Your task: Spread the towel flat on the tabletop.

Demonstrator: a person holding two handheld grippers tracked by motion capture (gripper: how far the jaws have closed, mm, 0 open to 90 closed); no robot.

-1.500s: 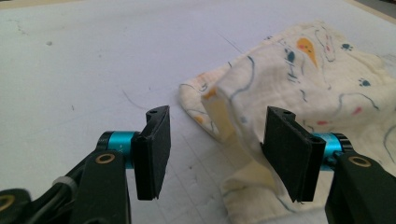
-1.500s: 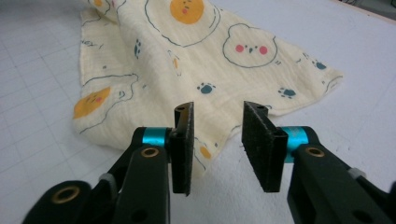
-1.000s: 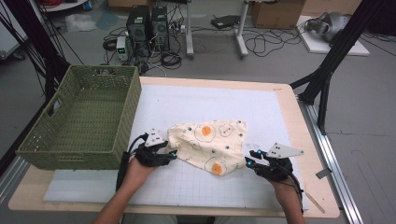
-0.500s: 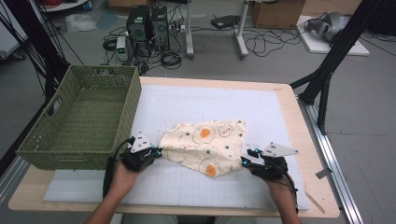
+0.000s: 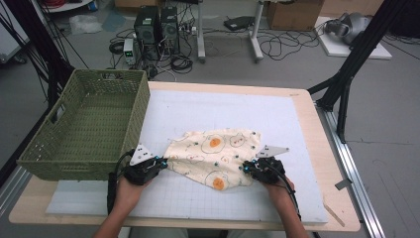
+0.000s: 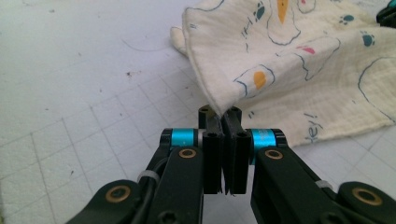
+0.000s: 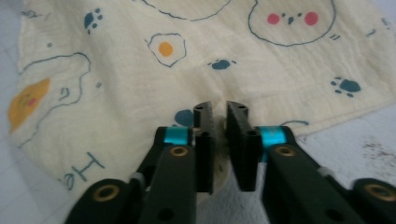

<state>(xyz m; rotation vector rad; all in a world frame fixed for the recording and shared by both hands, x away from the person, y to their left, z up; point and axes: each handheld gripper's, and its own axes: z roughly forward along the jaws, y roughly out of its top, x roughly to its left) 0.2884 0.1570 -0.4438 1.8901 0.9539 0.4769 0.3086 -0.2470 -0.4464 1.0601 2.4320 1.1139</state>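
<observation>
A cream cloth [image 5: 213, 153] printed with fried eggs, bear faces and paw marks lies spread on the white gridded mat [image 5: 223, 109]. My left gripper [image 5: 163, 162] is at the cloth's left corner and is shut on it. In the left gripper view the cloth [image 6: 303, 70] rises in a fold out of the closed left gripper [image 6: 219, 114]. My right gripper [image 5: 246, 169] is at the cloth's right lower edge. Its jaws have just been closing, and in the right gripper view the right gripper [image 7: 219, 112] pinches the cloth [image 7: 187, 60] at its hem.
A green woven basket [image 5: 74, 163] stands on the table's left side, close beside my left hand. The mat lies on a wooden table [image 5: 317, 124]. Black frame legs [image 5: 346, 79] stand at the right; cables and computer cases are on the floor behind.
The left gripper has drawn leftward with the cloth's corner, and the bunched cloth now lies flatter and wider. The right gripper has moved left onto the cloth's edge and closed there.
</observation>
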